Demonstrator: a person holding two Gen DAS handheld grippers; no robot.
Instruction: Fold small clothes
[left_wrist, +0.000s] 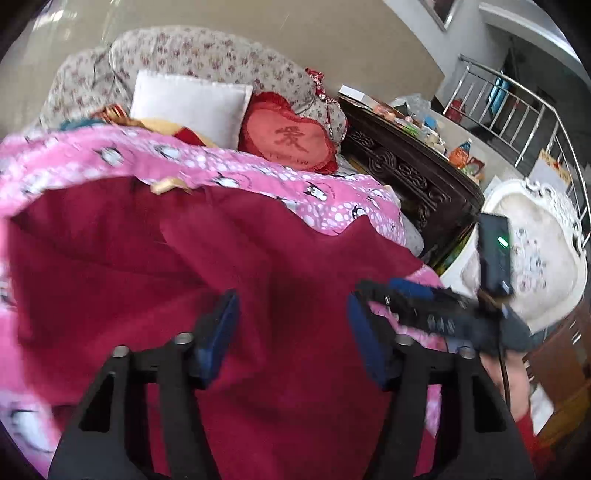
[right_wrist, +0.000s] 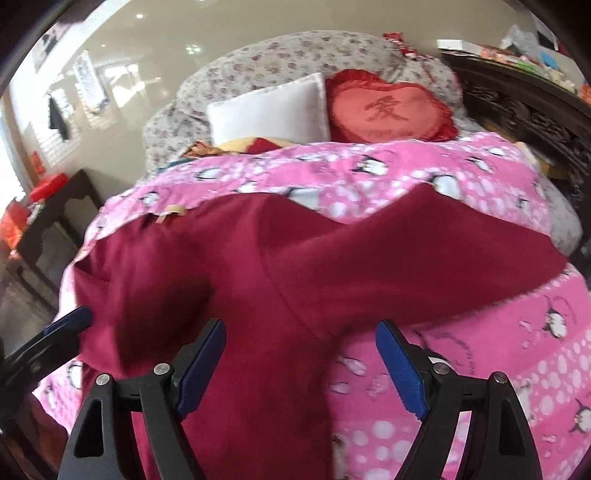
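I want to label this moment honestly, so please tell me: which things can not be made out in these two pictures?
- Dark red garment: its near hem, right wrist view, is cut off by the bottom edge and the right gripper.
- Its left part, left wrist view, is smeared by motion blur; garment type unclear.
- Tan label at its far edge: text too small.
- Items on the carved dark cabinet: small and blurred.
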